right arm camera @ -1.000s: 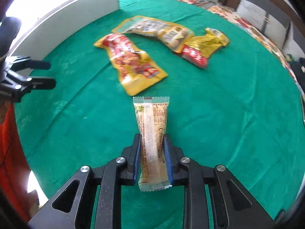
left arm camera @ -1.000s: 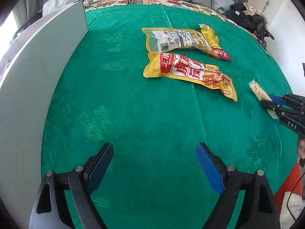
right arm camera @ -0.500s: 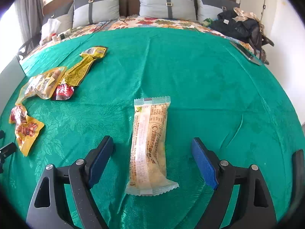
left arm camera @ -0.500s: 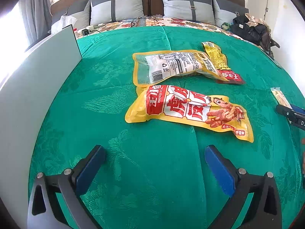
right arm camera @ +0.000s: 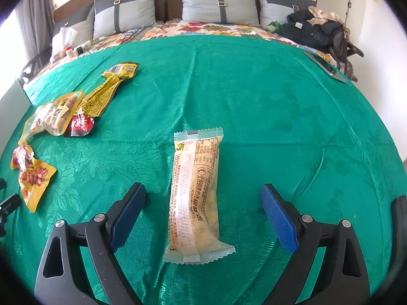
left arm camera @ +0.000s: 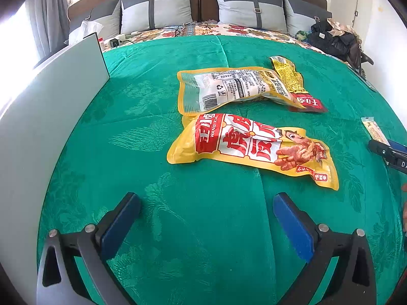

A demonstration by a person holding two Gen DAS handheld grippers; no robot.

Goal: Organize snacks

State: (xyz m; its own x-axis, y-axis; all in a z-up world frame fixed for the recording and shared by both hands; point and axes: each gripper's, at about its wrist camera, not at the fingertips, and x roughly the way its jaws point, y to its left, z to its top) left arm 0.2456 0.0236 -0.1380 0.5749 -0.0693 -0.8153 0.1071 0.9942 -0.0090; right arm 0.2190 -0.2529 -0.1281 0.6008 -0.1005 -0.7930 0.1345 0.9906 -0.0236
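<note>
A pale wrapped snack bar (right arm camera: 194, 193) lies on the green cloth between the spread fingers of my open right gripper (right arm camera: 203, 213), which does not touch it. My left gripper (left arm camera: 207, 218) is open and empty, just short of a yellow-and-red snack bag (left arm camera: 251, 148). Behind that bag lie a yellow bag with a white label (left arm camera: 229, 89) and a crumpled yellow-and-red pouch (left arm camera: 295, 84) tucked against it. The three bags also show at the left of the right wrist view, the pouch (right arm camera: 101, 96) farthest. The bar's end (left arm camera: 372, 131) and the right gripper's finger (left arm camera: 386, 150) show at the left wrist view's right edge.
A tall white board (left arm camera: 45, 117) stands along the left side of the green cloth (left arm camera: 152, 117). Pillows (right arm camera: 218, 2) and a headboard are behind. Dark clothing (right arm camera: 315, 30) is piled at the back right. A flat phone-like object (right arm camera: 325, 67) lies near the right edge.
My right gripper has opened and let go of the snack bar, which now lies on the cloth. Both views have swung round toward the headboard. My left gripper has come closer to the bags.
</note>
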